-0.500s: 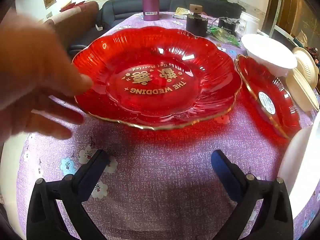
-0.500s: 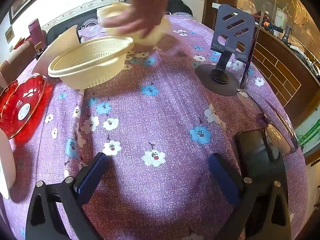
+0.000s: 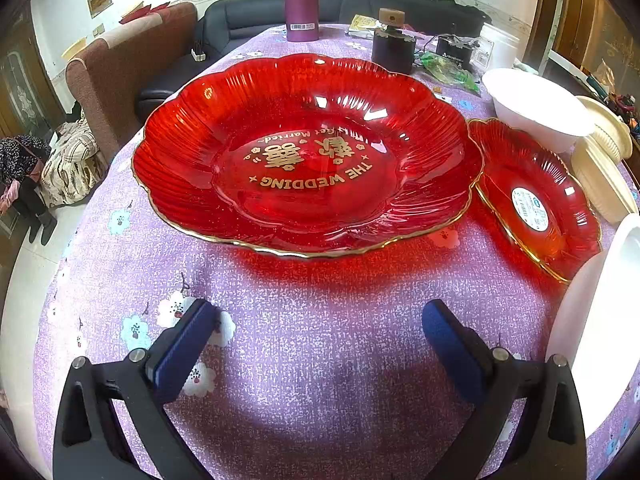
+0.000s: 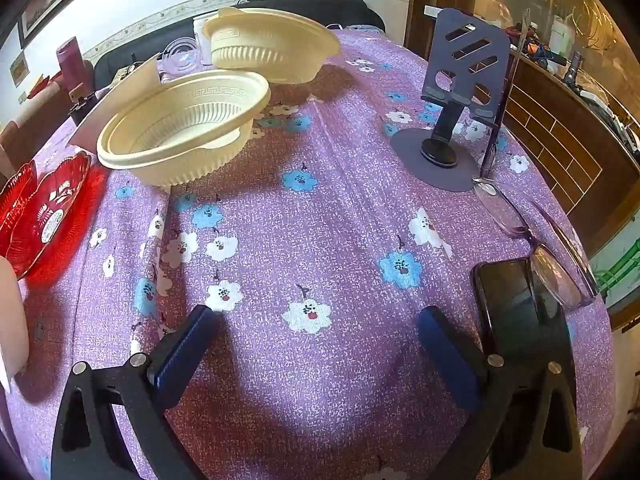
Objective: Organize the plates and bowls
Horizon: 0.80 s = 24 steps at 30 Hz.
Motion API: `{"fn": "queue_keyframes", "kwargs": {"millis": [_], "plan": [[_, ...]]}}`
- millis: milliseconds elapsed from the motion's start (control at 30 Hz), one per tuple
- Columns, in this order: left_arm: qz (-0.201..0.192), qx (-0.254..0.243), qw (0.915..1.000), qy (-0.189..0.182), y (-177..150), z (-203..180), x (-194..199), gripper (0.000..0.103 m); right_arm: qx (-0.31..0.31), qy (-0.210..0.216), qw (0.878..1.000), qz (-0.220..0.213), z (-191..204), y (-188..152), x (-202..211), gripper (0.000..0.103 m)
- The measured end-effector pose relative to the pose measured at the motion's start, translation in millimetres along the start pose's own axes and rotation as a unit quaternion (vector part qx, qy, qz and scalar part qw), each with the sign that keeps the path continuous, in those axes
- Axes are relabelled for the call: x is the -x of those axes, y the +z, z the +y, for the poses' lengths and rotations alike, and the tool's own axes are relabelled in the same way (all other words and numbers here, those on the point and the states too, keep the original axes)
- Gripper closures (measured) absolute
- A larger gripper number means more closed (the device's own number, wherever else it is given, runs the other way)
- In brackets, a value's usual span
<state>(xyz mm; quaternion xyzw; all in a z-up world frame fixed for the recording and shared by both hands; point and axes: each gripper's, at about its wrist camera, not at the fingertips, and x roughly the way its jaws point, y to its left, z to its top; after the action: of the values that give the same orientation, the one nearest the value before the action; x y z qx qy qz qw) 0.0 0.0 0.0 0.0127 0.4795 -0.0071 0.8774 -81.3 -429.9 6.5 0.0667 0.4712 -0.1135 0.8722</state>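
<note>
Red plate (image 3: 308, 152), grippers open, empty.

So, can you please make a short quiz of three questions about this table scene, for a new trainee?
1. True or false: the left gripper is shut on the large red plate.
2. Which thing lies between the large red plate and the cream bowls in the left wrist view? A) the small red plate B) the purple flask C) a spoon
3. Fill in: in the right wrist view the phone lies beside the ______, near the right gripper.

Key: 1. False; both grippers are open and hold nothing. 2. A. 3. glasses.
</note>
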Motion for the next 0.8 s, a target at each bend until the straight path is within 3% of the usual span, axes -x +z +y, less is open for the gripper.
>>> {"fn": "queue_keyframes", "kwargs": {"millis": [800], "plan": [[0.000,0.006,1.0000,0.005,1.6,-3.9,-1.7,0.000,0.002,-0.003,1.000,0.000,4.8,0.6,1.0,0.001]]}}
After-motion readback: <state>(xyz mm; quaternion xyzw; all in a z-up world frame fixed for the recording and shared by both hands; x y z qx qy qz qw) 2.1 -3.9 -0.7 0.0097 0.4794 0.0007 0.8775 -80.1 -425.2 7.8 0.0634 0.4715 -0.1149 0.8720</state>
